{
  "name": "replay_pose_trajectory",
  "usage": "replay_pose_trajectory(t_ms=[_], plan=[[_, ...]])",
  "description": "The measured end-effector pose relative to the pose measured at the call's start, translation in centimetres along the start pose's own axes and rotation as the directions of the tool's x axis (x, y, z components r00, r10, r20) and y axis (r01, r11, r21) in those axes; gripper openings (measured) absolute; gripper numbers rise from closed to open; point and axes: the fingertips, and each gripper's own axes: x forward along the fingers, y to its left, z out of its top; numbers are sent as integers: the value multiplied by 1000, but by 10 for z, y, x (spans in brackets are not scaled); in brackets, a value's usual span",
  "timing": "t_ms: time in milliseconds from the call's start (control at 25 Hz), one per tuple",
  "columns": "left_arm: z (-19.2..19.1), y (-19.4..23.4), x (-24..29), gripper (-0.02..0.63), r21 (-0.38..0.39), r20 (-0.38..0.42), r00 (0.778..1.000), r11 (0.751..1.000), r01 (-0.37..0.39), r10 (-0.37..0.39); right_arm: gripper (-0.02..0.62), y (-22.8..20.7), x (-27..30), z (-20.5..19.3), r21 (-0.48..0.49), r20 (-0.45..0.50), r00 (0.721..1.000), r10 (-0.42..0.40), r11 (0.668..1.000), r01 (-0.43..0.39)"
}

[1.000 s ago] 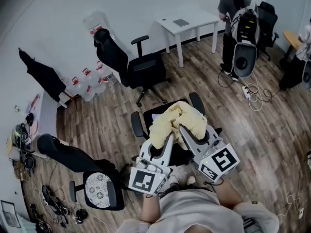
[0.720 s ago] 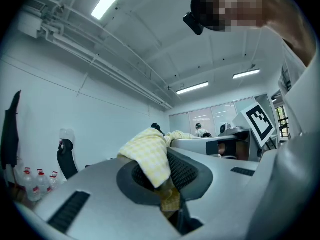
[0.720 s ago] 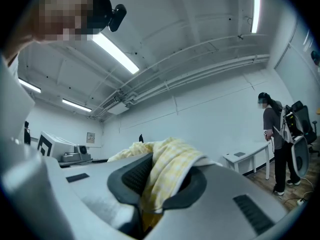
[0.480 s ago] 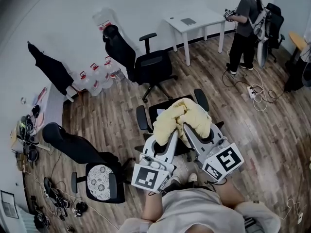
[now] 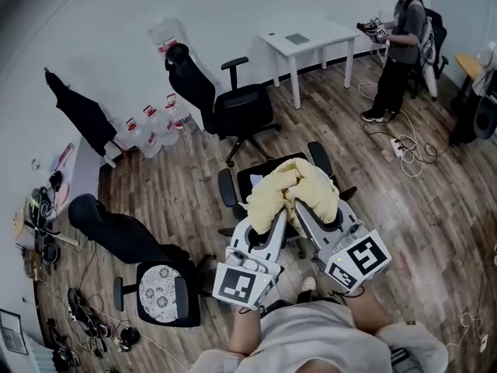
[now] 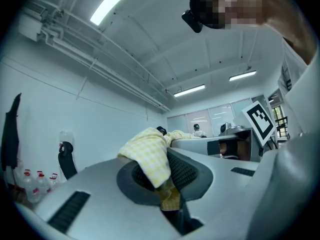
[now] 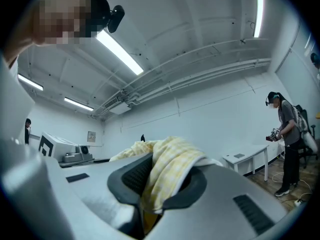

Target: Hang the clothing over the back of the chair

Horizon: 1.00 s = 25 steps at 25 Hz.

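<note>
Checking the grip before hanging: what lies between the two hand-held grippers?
The bunched yellow clothing, clamped by the left hand-held gripper and the right hand-held gripper at once; the head view shows it spanning them.

left gripper (image 5: 272, 212): pale grey, dark ribbed pads (image 6: 187, 171), black-and-white marker cube (image 5: 237, 284) | right gripper (image 5: 295, 207): likewise | shirt (image 5: 311, 336): light grey, short-sleeved

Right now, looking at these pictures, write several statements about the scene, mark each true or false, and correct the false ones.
1. Both the left gripper and the right gripper are shut on the yellow garment. True.
2. The garment hangs over a chair back. False: it is bunched in the grippers above the chair.
3. A white table stands by the wall. True.
4. The person at the far right is sitting. False: that person stands.
</note>
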Motion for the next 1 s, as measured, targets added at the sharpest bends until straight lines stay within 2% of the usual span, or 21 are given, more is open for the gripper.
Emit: replay_pose_trajectory(t_ms=[400, 1000], plan=[[-7, -18, -28, 44, -10, -10, 999, 999, 40, -40, 60, 26, -21, -10, -7, -16, 998, -56, 998, 56], [-30, -47, -53, 44, -42, -50, 998, 998, 46, -48, 60, 46, -57, -39, 13, -84, 991, -100, 995, 101]])
